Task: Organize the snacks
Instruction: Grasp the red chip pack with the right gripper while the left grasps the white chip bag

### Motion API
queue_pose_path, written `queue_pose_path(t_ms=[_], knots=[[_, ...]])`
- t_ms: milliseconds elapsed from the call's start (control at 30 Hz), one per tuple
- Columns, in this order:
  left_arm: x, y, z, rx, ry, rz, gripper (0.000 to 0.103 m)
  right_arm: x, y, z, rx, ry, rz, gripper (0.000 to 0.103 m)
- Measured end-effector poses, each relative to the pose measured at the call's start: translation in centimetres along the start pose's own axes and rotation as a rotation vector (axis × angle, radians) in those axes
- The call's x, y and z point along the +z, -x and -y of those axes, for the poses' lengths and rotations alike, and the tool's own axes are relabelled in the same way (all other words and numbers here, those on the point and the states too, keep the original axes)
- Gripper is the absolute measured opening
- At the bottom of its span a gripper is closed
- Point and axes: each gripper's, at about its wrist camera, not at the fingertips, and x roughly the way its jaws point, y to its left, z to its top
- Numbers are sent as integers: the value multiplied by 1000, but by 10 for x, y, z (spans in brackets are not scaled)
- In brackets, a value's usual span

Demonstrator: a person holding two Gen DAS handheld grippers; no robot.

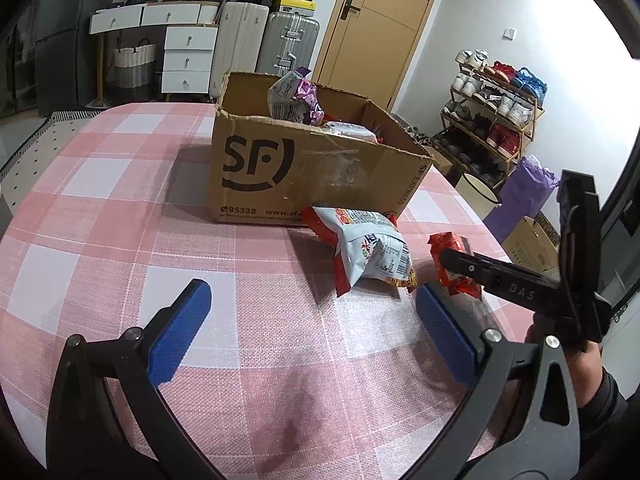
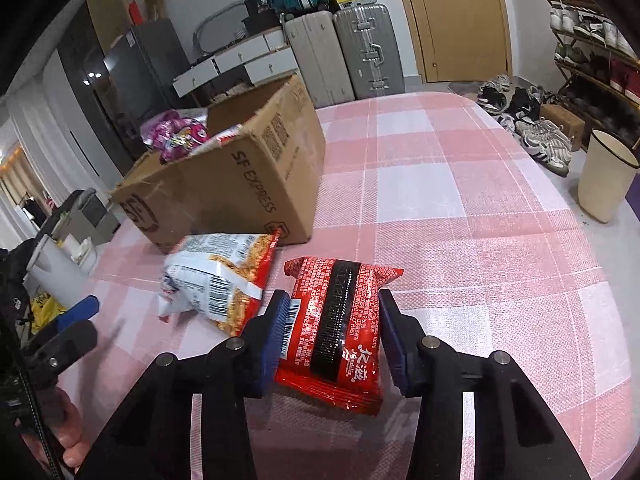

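A brown SF cardboard box (image 1: 280, 168) stands on the pink checked table and holds several snack packets (image 1: 292, 98); it also shows in the right wrist view (image 2: 240, 188). A white-and-orange snack bag (image 1: 372, 252) lies in front of the box, also in the right wrist view (image 2: 220, 276). My right gripper (image 2: 332, 320) is closed on a red packet (image 2: 340, 328), its pads against both sides, on the table. In the left wrist view the red packet (image 1: 450, 264) sits between the right gripper's fingers (image 1: 472, 268). My left gripper (image 1: 308, 320) is open and empty above the table.
The pink checked tablecloth (image 1: 120, 240) covers the table. Beyond the table's right edge stand a cream bin (image 2: 604, 176), a shoe rack (image 1: 496, 108) and loose shoes (image 2: 544, 140). Suitcases (image 1: 280, 40) and white drawers (image 1: 184, 52) stand at the back wall.
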Motion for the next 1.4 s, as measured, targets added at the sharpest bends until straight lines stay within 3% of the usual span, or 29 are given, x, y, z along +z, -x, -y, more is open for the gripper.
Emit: queue_pose_path(t_ms=[600, 867, 1267, 1400], knots=[[28, -40, 28, 1, 1, -112, 102, -6, 50, -2, 90, -5, 103, 44], [40, -79, 46, 41, -1, -218, 102, -11, 69, 7, 113, -22, 154, 44], [45, -108, 52, 36, 49, -236, 101, -14, 73, 13, 174, -41, 172, 44], [44, -122, 49, 1, 78, -253, 96, -14, 68, 14, 181, -46, 166, 44]])
